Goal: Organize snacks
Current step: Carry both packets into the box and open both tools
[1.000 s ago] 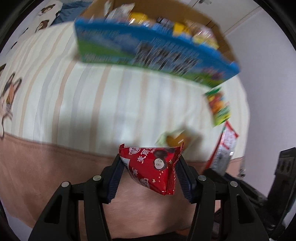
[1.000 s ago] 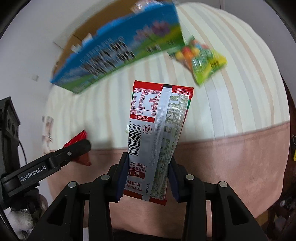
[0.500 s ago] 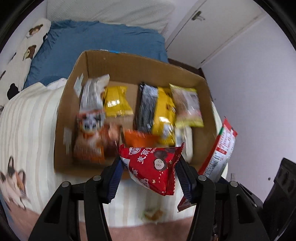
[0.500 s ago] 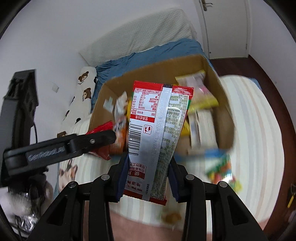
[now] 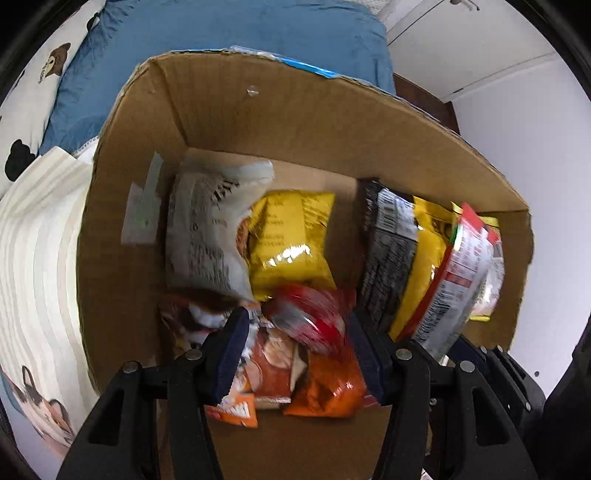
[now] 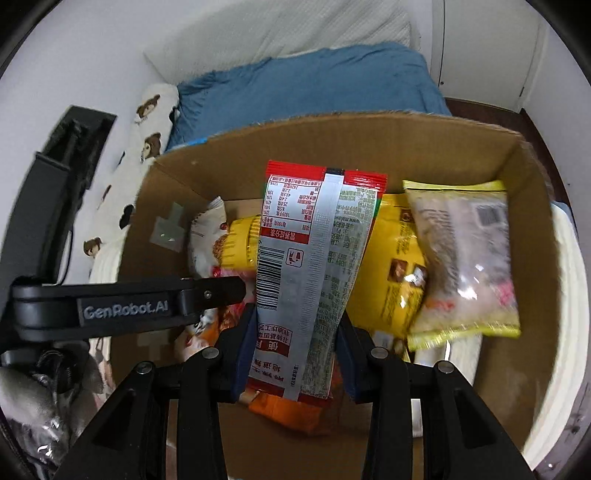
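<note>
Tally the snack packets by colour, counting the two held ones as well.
Yellow packets: 2
Black packet: 1
White packet: 1
Clear yellow-edged packet: 1
Red packet, held: 1
Red-and-silver packet, held: 1
Orange packets: at least 2, pile blurred
Total: at least 9

A box sits on a bed, with a pillow behind it. Inside lie many snack packs, side by side and overlapping, from the left wall to the right. Above them the left gripper holds a small packet, and to its right the right gripper holds a long packet.
</note>
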Demonstrator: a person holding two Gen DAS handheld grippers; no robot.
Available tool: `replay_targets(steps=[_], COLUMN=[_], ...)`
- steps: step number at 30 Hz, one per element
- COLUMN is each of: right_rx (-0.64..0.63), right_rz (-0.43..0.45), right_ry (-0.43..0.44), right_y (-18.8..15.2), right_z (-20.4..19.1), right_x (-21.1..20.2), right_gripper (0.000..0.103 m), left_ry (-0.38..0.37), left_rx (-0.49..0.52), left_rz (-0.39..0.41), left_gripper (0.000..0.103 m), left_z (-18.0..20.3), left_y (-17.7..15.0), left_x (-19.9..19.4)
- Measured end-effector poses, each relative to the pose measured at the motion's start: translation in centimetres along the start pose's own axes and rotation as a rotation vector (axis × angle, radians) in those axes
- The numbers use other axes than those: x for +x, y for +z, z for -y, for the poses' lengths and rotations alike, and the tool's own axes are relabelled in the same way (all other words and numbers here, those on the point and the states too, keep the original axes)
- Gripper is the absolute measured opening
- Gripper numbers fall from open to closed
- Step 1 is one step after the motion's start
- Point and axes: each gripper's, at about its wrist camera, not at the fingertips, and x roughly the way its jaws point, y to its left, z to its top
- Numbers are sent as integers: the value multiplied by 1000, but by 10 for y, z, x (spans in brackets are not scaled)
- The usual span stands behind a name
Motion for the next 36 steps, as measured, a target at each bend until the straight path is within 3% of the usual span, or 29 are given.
replay_targets(steps=[4,7,10,13,14,16,20,26,36], right_rx=[-5,2,13,27,35,42,41,51,14], right_rz=[-68,-76,-64,-55,-49,-34,5,62,217], right_ry=[0,-23,-39,-56,-61,-74,-118,-161,-228], right_y=[10,15,17,14,12,4,-9,-32,-83], right_z=[0,4,11,21,23,23,28,36,16], right_x=[21,25,21,15,12,1,-21,-48,-107], right_gripper=[49,91,92,93,93,94,97,98,98], left_ry=[6,5,20,37,49,72,123,121,198], left_rx=[-6,-19,-14,-6,-4,9,56,74,121], left_rz=[1,16,40,66,75,99,159,244,473], left_gripper=[53,56,68,73,88,98,98,98,98], left_z=[-4,-7,-7,-6,-5,0,8,15,24], left_y=[3,4,7,3,2,-4,-18,-54,-132], left_x=[5,4,-2,-9,-12,-19,-31,-43,-81])
